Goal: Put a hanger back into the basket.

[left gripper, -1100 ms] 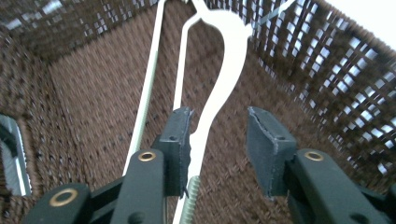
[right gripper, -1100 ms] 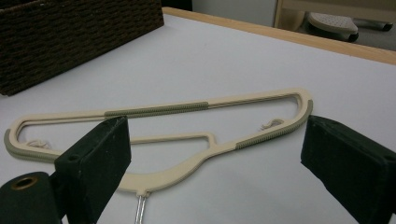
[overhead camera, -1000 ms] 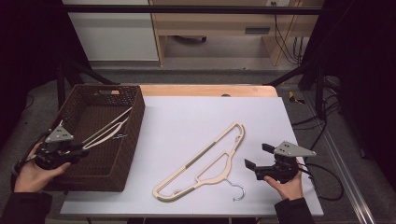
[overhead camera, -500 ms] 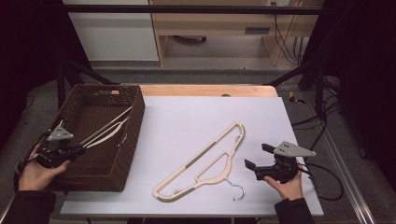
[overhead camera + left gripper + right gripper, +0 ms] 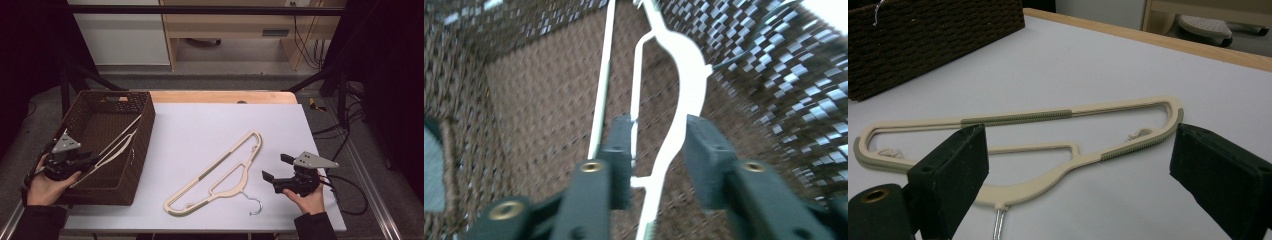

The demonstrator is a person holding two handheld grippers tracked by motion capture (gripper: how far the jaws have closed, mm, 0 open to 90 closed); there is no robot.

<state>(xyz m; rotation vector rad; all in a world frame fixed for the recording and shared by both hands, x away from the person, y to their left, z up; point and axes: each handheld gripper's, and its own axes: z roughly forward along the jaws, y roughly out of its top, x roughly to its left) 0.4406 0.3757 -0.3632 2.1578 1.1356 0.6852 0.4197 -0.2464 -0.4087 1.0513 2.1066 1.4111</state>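
Observation:
A cream hanger (image 5: pixel 120 146) lies slanted in the brown wicker basket (image 5: pixel 142 130), one end up against the far right wall. My left gripper (image 5: pixel 89 161) reaches into the basket from its left side. Its jaws have just been opening, and the hanger's arm (image 5: pixel 689 85) runs between the pads (image 5: pixel 704 150) of my left gripper (image 5: pixel 659 145) with gaps showing. A second cream hanger (image 5: pixel 243 176) with a metal hook lies flat on the white table. My right gripper (image 5: pixel 276 167) hovers to its right, wide open, looking at that hanger (image 5: pixel 1018 117) between the jaws of my right gripper (image 5: pixel 1078 145).
The basket (image 5: pixel 933 35) stands at the table's left end. The white tabletop (image 5: pixel 200 125) has a wooden strip (image 5: pixel 225 96) along its far edge. Black frame bars and cables stand beyond the table's right side.
The left hand has shifted slightly at the basket's left side. The hanger in the basket, the hanger on the table and the right gripper have kept their places.

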